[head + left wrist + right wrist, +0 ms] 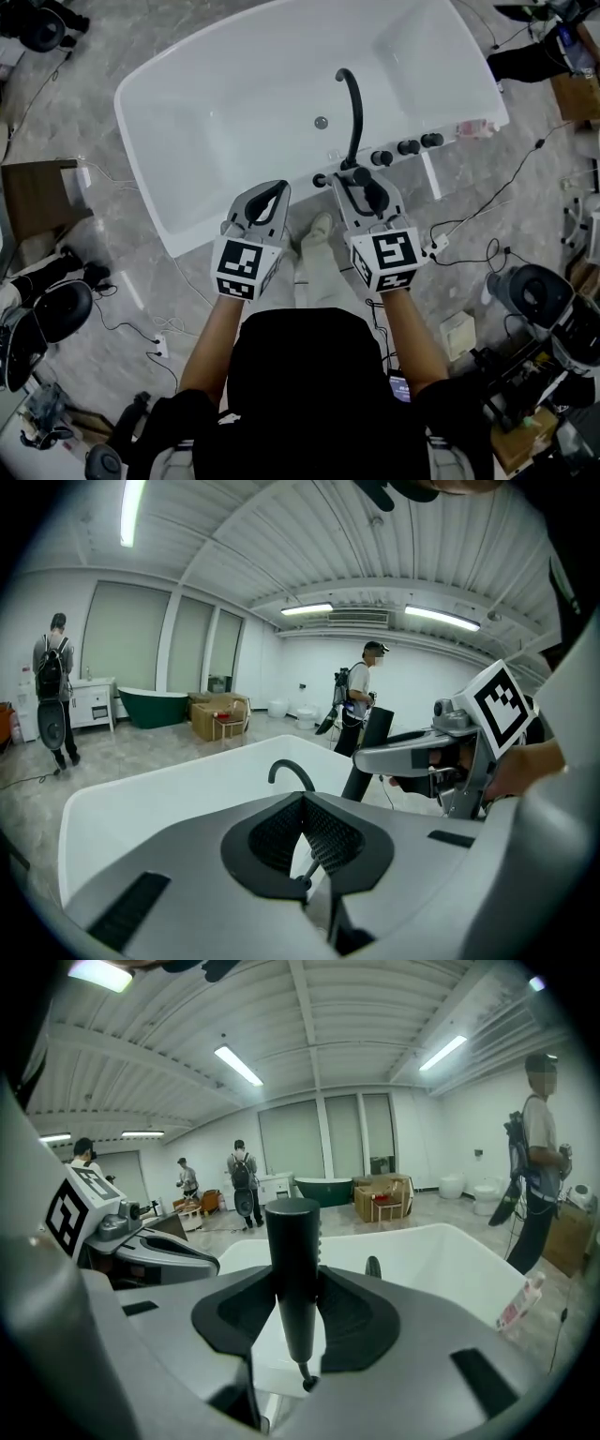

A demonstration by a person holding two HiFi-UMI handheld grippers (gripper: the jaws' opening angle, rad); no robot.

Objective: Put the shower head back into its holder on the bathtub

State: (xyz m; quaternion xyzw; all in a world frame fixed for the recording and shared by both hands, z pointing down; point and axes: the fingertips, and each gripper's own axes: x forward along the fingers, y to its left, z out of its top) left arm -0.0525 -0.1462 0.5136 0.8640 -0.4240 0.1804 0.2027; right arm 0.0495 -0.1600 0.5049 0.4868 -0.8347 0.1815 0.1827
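Observation:
The white bathtub [150, 122] lies ahead, with a black curved spout [354, 108] and black knobs [408, 147] on its near rim. A small black fitting [320, 180] sits on that rim left of the knobs. My right gripper [361, 185] is shut on the black shower head [373, 194], just above the rim by the knobs. In the right gripper view the shower head [292, 1241] stands upright between the jaws of the right gripper [298, 1281]. My left gripper [278, 192] hovers beside it over the rim. Its jaws [302, 799] meet at the tips and hold nothing.
A pink bottle [473, 128] lies on the tub's right rim. Cables [469, 225] and equipment lie on the marble floor around the tub. Several people stand farther off, one near a green tub [155, 705] and a cardboard box [217, 716].

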